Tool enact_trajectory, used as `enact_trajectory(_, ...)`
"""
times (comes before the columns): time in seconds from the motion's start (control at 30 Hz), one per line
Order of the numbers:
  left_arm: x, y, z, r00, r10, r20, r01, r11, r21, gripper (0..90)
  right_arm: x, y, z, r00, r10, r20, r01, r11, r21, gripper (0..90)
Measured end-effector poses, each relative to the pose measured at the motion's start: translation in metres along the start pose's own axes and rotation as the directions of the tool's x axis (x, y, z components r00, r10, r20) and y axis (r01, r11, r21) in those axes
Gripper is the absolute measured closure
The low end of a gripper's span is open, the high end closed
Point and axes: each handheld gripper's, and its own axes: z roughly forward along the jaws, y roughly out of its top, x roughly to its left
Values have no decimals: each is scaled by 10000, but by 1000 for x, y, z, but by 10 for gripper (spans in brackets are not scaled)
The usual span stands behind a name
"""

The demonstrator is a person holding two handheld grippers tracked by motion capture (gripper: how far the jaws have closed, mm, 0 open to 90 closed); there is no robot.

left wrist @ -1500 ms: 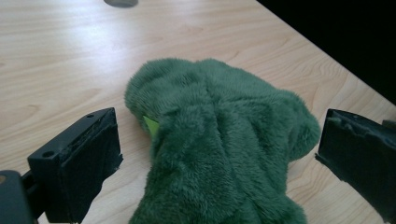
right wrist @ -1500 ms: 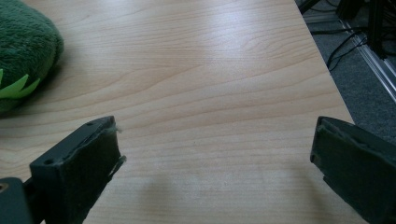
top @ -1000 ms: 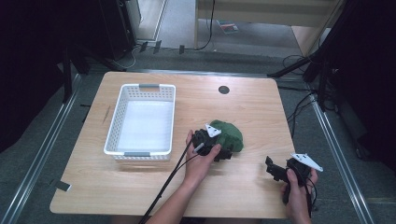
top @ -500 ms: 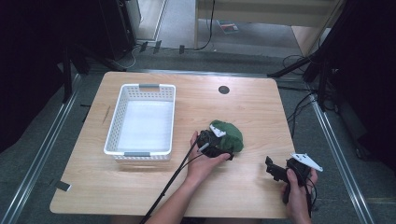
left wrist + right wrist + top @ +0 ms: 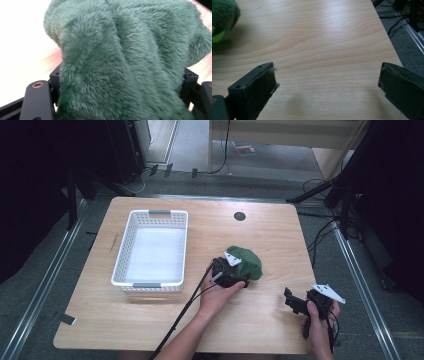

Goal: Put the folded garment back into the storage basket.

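Closed on a green plush toy: the left gripper, jaws just brought together on the fur, with the pile bulging up between them and hiding both pads in the left gripper view; black jaw frames seen on either side of the fur at the bottom of that view; bright, washed-out surface behind the toy.

Seen from the high view, the same toy lying on the wooden table, right of centre and toward the near edge, with the left gripper pressed into its near-left side and the left hand wrapped around the gripper's body; cable trailing from it back toward the person.

Held apart and wide, with nothing between them: the jaws of the right gripper, bare wood grain showing across the gap in the right gripper view; a corner of the green toy caught at the upper left of that view, well clear of the jaws; in the high view, the right gripper near the front right corner of the table, gripped by the right hand, well apart from the toy.

Further out: a white plastic basket on the left half of the table, well apart from the toy; a small dark round hole near the far edge; grey floor and cables around the table.
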Motion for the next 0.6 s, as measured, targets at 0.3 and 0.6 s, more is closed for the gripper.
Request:
enact_trajectory(0.3, 1, 13, -21, 9999, 96, 108, -91, 9988, -475, 235, 0, 0, 0, 10000, -12, -2, 12, 10000, -7, 15)
enact_trajectory(0.6, 9, 23, -41, 9999, -43, 129, 54, 9958, -910, 235, 0, 0, 0, 10000, -14, 7, 14, 10000, -7, 15)
